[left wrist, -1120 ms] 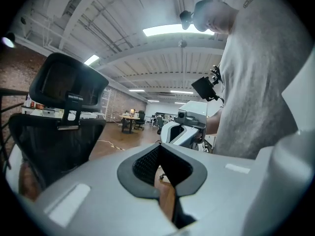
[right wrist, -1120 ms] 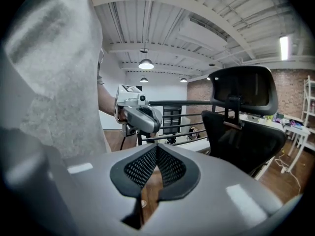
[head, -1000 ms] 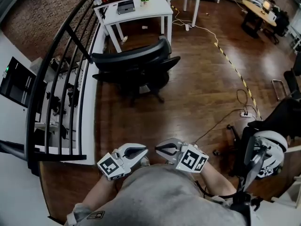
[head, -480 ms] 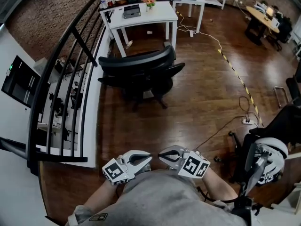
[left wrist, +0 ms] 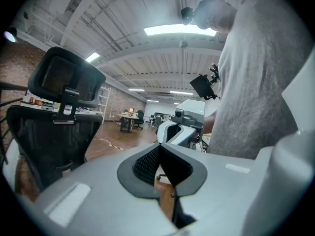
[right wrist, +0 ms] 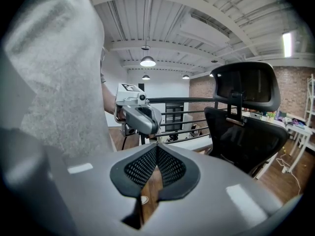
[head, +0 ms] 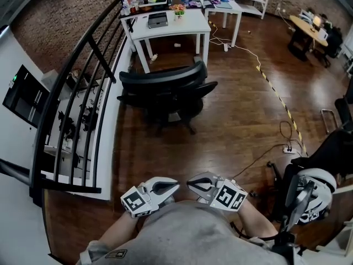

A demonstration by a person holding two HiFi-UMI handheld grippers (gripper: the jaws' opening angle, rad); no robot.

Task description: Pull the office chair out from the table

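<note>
Office chair (head: 165,90) sits at twelve o'clock, just in front of the white table (head: 176,24). Low at six, left gripper (head: 174,184) and right gripper (head: 191,182) are both clenched tight and empty, tips nearly meeting. Black railing (head: 83,93) runs at ten o'clock. A cable (head: 259,153) trails across the floor at three.

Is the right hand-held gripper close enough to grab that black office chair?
Probably not yet. The right hand-held gripper sits shut, close to the person's body, while the black office chair stands well off across the wooden floor by the white table. Nothing blocks the way; walking over should do.
</note>
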